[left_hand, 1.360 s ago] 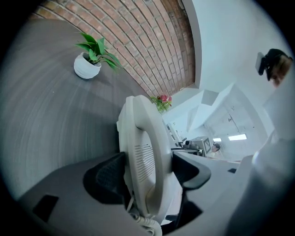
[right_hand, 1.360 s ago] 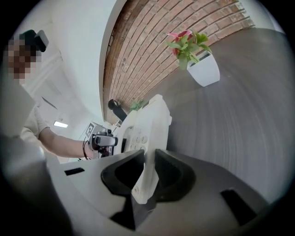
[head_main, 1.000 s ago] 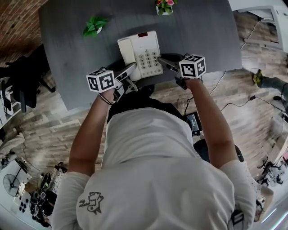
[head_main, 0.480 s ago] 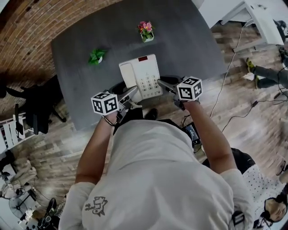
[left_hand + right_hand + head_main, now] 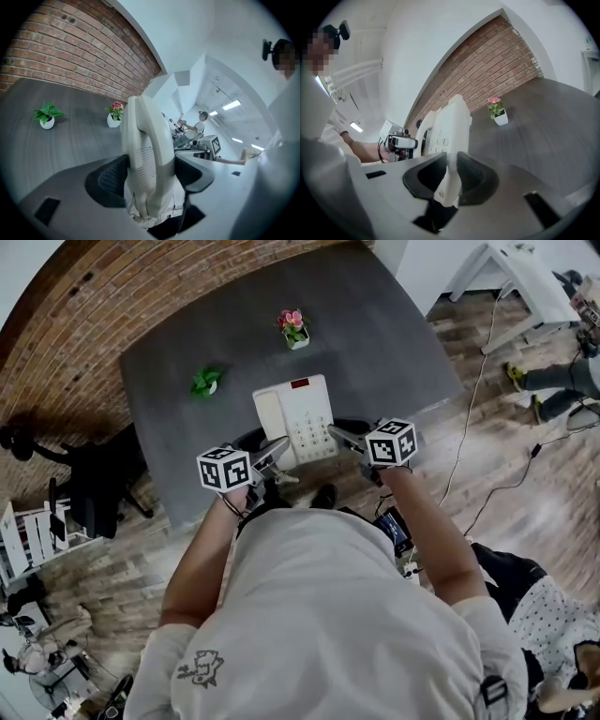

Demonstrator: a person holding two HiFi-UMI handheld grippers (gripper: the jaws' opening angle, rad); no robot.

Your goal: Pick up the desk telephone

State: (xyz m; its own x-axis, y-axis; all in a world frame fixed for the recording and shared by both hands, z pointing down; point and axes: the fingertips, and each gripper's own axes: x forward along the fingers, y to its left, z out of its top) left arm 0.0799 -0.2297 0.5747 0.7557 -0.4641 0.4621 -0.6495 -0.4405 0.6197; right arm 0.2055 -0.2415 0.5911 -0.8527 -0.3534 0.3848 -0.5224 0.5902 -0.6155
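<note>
The white desk telephone [image 5: 297, 417] hangs in the air above the dark grey desk [image 5: 169, 381], held from both sides. My left gripper [image 5: 277, 450] is shut on its handset side; in the left gripper view the white handset [image 5: 147, 159] fills the gap between the dark pads. My right gripper [image 5: 336, 434] is shut on the thin right edge of the telephone [image 5: 449, 140] next to the keypad. Both grippers reach it from the near side, their marker cubes close to my body.
A small green plant [image 5: 206, 382] in a white pot and a pink flower pot [image 5: 293, 327] stand on the desk beyond the phone. A black chair [image 5: 89, 488] sits at the desk's left. Cables run over the wooden floor [image 5: 487, 409] on the right. A brick wall lies behind.
Both grippers have risen with the telephone held between them, so the desk looks smaller and farther below. The grip on each side is unchanged.
</note>
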